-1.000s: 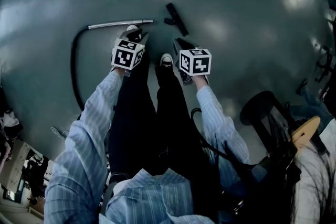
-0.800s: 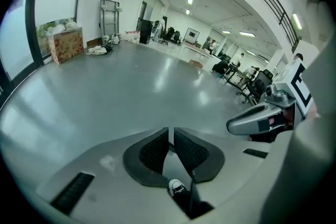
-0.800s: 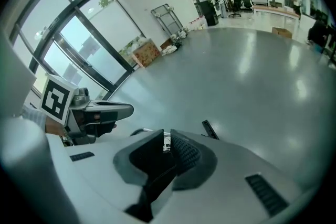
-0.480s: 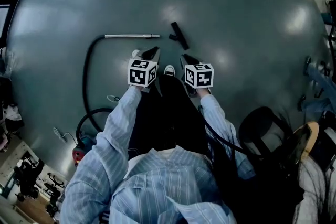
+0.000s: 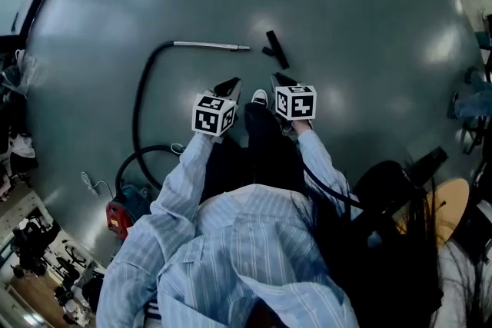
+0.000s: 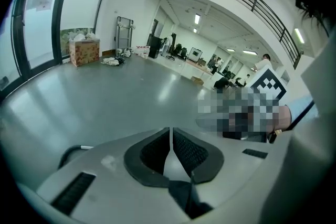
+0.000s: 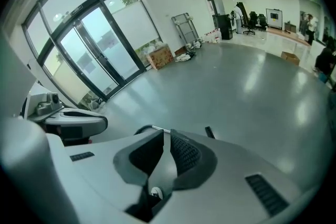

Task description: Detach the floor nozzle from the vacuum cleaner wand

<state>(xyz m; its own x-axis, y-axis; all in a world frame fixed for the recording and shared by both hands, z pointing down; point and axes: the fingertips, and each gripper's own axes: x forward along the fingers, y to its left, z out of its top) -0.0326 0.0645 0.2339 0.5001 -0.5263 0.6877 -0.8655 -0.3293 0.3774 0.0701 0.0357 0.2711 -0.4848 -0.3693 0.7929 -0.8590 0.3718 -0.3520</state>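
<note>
grey-green floor [image 5: 369,27]: glossy, with ceiling lights mirrored in it.
floor nozzle [image 5: 274,50]: black, lying on the floor at 12 o'clock of the right gripper. it is apart from the wand, just at 3 o'clock of its tip.
wand [image 5: 211,46]: silver tube lying flat at 11 o'clock of the left gripper.
hose [image 5: 142,100]: black, curving from the wand's 9 o'clock end toward 7 o'clock, near the red vacuum body [image 5: 117,217].
left gripper [image 5: 231,83]: held above the floor, tongs pressed together, empty.
right gripper [image 5: 279,78]: tongs drawn to a thin slit, nothing in it.
in the way: the person's shoe [image 5: 260,97], between the grippers.
cardboard box [image 6: 84,52]: by the glass wall at 10 o'clock in the left gripper view; contents can't be made out.
</note>
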